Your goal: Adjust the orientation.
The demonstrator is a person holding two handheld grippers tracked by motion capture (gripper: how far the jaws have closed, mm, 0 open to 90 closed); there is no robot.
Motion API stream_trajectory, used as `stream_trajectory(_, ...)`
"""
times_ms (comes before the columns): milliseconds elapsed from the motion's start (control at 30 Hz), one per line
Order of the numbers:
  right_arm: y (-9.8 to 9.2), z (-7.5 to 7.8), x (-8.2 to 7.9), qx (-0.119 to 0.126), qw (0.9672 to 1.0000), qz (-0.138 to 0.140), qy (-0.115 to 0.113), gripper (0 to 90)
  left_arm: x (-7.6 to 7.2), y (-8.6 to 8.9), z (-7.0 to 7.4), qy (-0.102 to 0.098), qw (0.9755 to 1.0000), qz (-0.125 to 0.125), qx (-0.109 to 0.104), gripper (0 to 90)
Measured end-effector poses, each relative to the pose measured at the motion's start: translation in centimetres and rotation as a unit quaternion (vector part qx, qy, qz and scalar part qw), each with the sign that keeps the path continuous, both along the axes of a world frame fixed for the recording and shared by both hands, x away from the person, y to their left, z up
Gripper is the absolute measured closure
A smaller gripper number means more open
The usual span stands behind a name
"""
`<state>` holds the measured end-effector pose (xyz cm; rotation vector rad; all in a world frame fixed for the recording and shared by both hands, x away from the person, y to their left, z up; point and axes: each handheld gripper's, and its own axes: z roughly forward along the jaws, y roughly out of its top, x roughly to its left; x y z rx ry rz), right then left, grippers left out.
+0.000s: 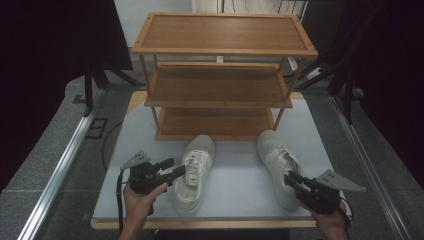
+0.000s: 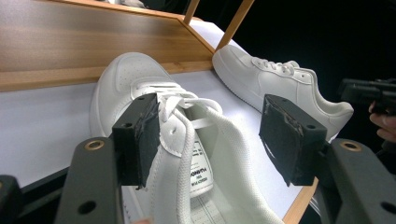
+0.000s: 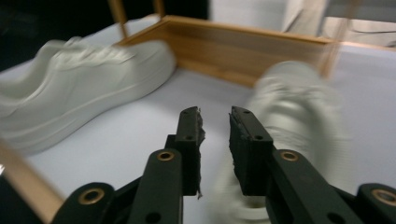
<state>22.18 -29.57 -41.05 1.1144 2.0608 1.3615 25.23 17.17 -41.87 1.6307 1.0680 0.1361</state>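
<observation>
Two white sneakers lay on the surface (image 1: 240, 175) before the wooden shelf (image 1: 220, 75). The left hand-held gripper (image 1: 175, 167) stood released, its jaws spread astride the left sneaker's (image 1: 194, 172) collar, one pad against its side. The right hand-held gripper (image 1: 292, 178), nearly clenched on nothing, hovered beside the right sneaker (image 1: 277, 160).

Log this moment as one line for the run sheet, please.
left gripper: open, fingers straddling left shoe collar | right gripper: narrow gap, empty, near right shoe | rack: shelves bare
</observation>
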Motion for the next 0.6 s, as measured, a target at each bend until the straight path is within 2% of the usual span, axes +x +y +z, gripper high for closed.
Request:
stream_trajectory(67,1.5,-0.5,-0.4,-0.02,0.9994,0.022,0.016,76.8,0.0,0.0,0.0,0.0,1.0,0.001,0.0,37.9)
stream_trajectory(133,2.6,-1.3,-0.6,-0.046,0.998,0.03,0.03,79.0,0.0,0.1,0.0,0.001,1.0,0.001,-0.001,37.9)
stream_trajectory(200,3.3,-2.3,-0.8,-0.09,0.9952,0.011,0.036,81.4,0.0,0.2,0.0,0.001,1.0,0.001,-0.002,37.9)
stream_trajectory(233,3.3,-2.7,-0.7,-0.103,0.9938,-0.002,0.041,82.6,0.0,0.2,0.0,0.001,1.0,0.001,-0.002,37.9)
stream_trajectory(267,3.0,-3.0,-0.7,-0.106,0.9932,-0.012,0.047,85.9,0.0,0.3,0.0,0.001,1.0,0.002,-0.003,37.9)
stream_trajectory(300,2.6,-3.2,-0.7,-0.094,0.9944,-0.013,0.046,87.2,0.0,0.3,0.0,0.0,1.0,0.002,-0.003,37.9)
stream_trajectory(333,2.2,-3.2,-0.7,-0.081,0.9952,-0.012,0.054,89.0,0.0,0.3,0.0,0.001,1.0,0.004,-0.004,37.9)
stream_trajectory(367,1.9,-3.1,-0.8,-0.078,0.9953,-0.013,0.055,89.3,0.0,0.3,0.0,0.0,1.0,0.004,-0.005,37.9)
stream_trajectory(467,1.3,-3.1,-1.0,-0.083,0.9946,-0.023,0.058,89.4,0.0,0.4,0.0,0.003,1.0,0.004,-0.004,37.9)
stream_trajectory(600,0.2,-3.2,-1.1,-0.073,0.995,-0.028,0.062,89.4,0.0,0.4,-0.1,0.004,1.0,0.004,-0.005,38.0)
